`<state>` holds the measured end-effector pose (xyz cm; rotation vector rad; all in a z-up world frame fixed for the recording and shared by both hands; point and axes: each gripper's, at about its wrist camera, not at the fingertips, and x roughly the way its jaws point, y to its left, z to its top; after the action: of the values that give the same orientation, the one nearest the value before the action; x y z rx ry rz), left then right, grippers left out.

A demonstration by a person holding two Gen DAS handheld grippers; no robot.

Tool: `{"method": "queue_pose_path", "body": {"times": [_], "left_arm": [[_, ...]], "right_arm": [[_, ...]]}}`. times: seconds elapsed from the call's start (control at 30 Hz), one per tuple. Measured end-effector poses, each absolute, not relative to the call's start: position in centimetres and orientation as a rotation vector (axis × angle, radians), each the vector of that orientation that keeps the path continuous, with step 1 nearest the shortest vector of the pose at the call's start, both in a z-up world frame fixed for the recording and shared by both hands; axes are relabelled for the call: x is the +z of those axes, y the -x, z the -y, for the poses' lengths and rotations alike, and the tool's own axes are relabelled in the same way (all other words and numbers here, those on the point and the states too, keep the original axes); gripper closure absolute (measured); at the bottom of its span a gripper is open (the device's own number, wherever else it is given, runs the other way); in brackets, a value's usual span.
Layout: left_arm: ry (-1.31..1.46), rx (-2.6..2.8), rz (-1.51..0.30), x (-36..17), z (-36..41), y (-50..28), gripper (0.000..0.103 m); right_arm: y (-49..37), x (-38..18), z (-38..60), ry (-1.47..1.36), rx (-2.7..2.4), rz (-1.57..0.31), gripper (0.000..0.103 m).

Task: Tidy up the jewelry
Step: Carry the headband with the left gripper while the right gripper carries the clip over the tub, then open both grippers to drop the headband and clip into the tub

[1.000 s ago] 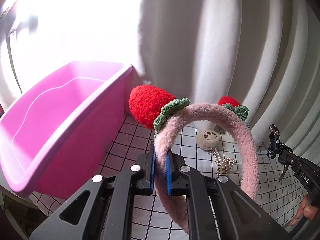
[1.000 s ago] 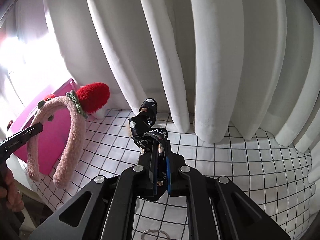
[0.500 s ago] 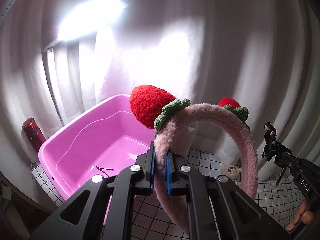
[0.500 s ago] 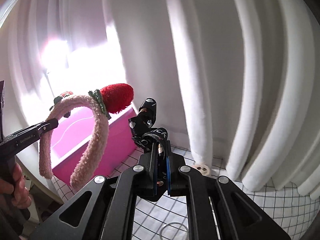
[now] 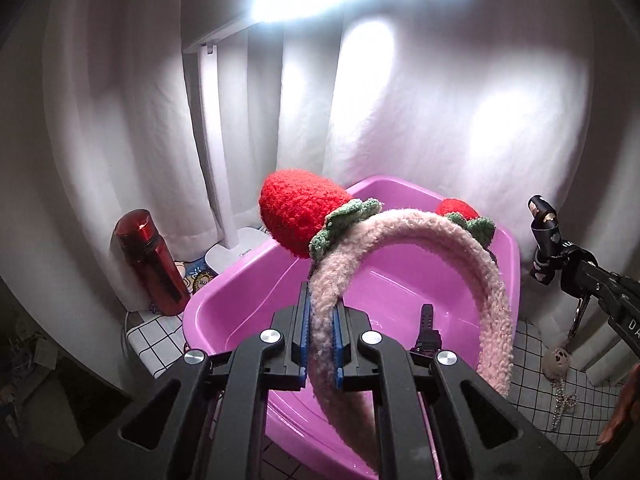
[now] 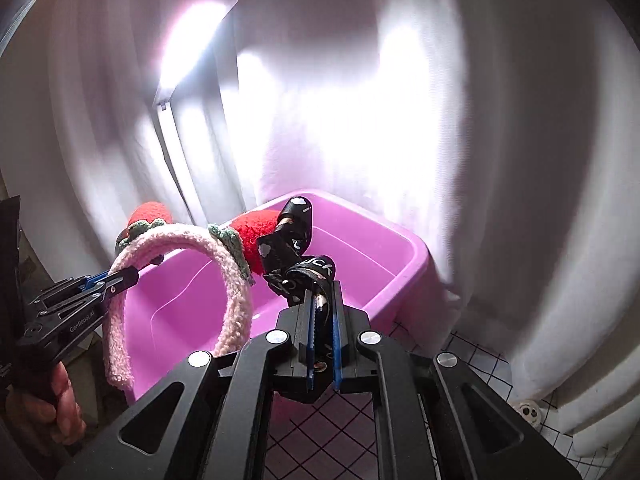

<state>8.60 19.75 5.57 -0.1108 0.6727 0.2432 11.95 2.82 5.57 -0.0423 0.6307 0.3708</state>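
Both tongs are clamped on something. Left tongs (image 5: 320, 336) pinch one leg of the fluffy pink headband (image 5: 460, 256), whose arch rises in front of them and curves down to the right; a red knitted strawberry (image 5: 298, 216) with green leaves sits on top near the grip, and a second, smaller one (image 5: 456, 208) lies further along the band. Right tongs (image 6: 322, 316) are closed on a black strap (image 6: 296, 248) printed with small white marks and letters, which bunches up above the fingertips.

Each held piece hangs over the pink plastic tub (image 5: 224, 304): the headband above its near left part, the strap above its middle. Inside the tub, a dark watch-like item (image 5: 427, 328) lies on the bottom, partly hidden behind the left tongs.

On the tabletop (image 5: 560, 392), covered with a white cloth with a black grid, to the right of the tub lie a small round beige charm (image 5: 558, 360) and a sparkly chain (image 5: 562, 404). Left of the tub stand a red bottle (image 5: 150, 260) and a white desk lamp (image 5: 224, 184), its bright head overhead. White curtains (image 6: 500, 140) hang behind everything.
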Motion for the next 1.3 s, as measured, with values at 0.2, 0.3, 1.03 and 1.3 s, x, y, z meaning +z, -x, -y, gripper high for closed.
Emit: {"method": "queue_pose_path", "body": {"times": [0.2, 0.3, 1.03, 1.3], "left_arm": [[0.098, 0.280, -0.729, 3.3, -22.1, -10.3, 0.092], [0.099, 0.286, -0.762, 2.5, -22.6, -10.9, 0.089], [0.117, 0.339, -0.766, 2.6, -23.4, -10.0, 0.019], [0.107, 0.344, -0.757, 3.3, -22.6, -9.4, 0.019]], "right_arm": [[-15.6, 3.7, -8.3, 0.095, 0.401, -0.704, 0.096], [-16.9, 2.6, -9.6, 0.106, 0.388, -0.748, 0.096], [-17.5, 2.0, -8.2, 0.060, 0.294, -0.797, 0.047], [-16.7, 2.4, -7.9, 0.057, 0.303, -0.791, 0.047]]}}
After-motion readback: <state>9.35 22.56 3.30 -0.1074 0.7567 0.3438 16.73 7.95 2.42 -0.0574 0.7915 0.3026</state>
